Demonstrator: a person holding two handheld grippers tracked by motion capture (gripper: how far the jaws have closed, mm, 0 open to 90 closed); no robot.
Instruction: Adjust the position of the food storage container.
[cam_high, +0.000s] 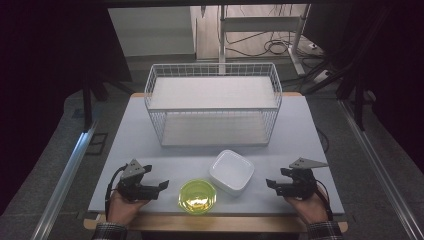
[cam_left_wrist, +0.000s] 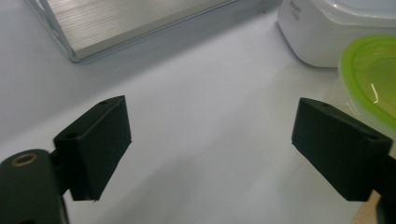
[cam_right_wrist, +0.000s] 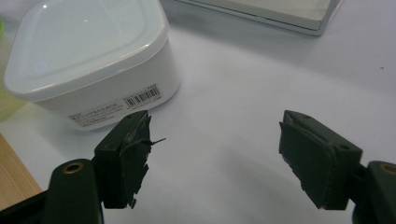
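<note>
Nearest me, at the front edge of the tabletop (cam_high: 125, 145), I hold the left hand-held gripper (cam_high: 161, 186) low and flat, jaws spread wide and gripping nothing. It points across at the green bowl (cam_high: 198, 197), which sits just beside it near the front edge. In the left gripper view the bowl's rim (cam_left_wrist: 369, 70) lies past the far jaw, not between the two, so I judge a small shift toward it is needed before any closing. Bare surface lies in front of that gripper all the way to the rack (cam_high: 214, 102), so there is open room to swing.

Moving right, the bowl and the white box (cam_high: 231, 171) sit close together, touching or nearly so; I cannot tell which. That leaves little gap for a jaw between them, and the bowl's closeness to the front edge means a push toward me could tip it off.

Further right, the right hand-held gripper (cam_high: 270, 184) mirrors the left: released, empty, aimed at the box. In the right gripper view the box (cam_right_wrist: 88, 60) stands beyond and to one side of the jaws, lid on, label facing me. Clear surface lies between gripper and box, and the rack's open front stands well behind both containers.
</note>
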